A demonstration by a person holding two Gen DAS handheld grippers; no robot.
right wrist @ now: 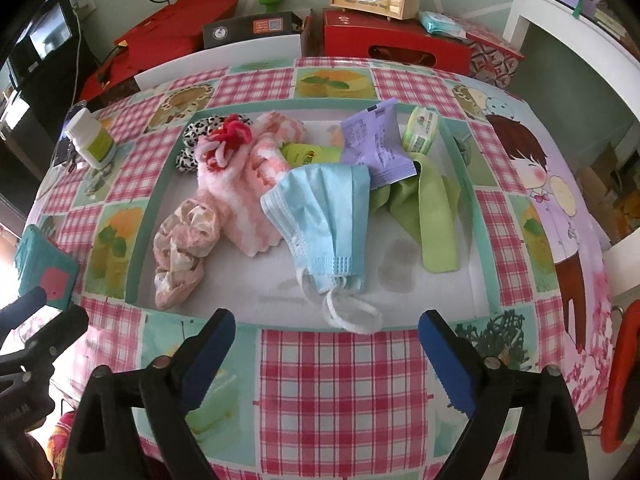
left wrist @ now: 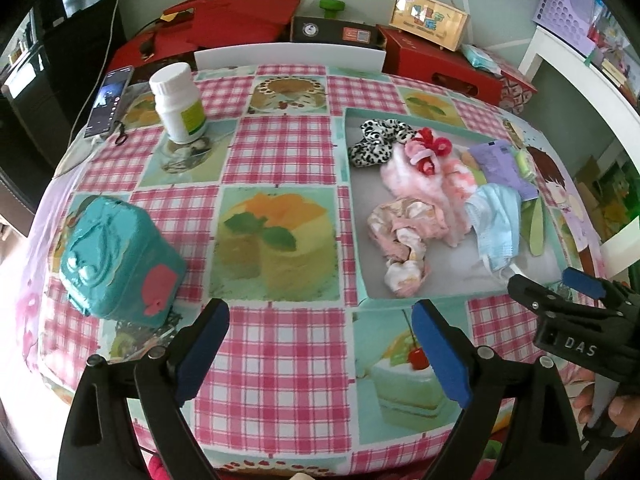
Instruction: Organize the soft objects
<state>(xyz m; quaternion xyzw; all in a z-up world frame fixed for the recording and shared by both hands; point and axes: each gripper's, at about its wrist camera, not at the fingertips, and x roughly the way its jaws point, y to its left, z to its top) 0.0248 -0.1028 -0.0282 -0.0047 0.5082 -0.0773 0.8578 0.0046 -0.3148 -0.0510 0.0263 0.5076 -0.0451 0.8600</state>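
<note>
Hovering over the checked tablecloth (left wrist: 280, 360), the left gripper (left wrist: 320, 344) and the right gripper (right wrist: 326, 352) both stand with jaws spread wide and nothing between the blue pads. Inside the shallow tray (right wrist: 140, 216) the soft things lie heaped together: a blue face mask (right wrist: 324, 224) on top at the near side, touching a fluffy pink-and-white sock (right wrist: 248, 184), a pale floral scrunchie (right wrist: 184, 240) to its left, a leopard-print scrunchie (left wrist: 376, 140) behind and a green cloth (right wrist: 432, 216) on the right. Off to the left, well apart from the tray, sit a white pill bottle (left wrist: 178, 104) and a teal box (left wrist: 120, 256).
</note>
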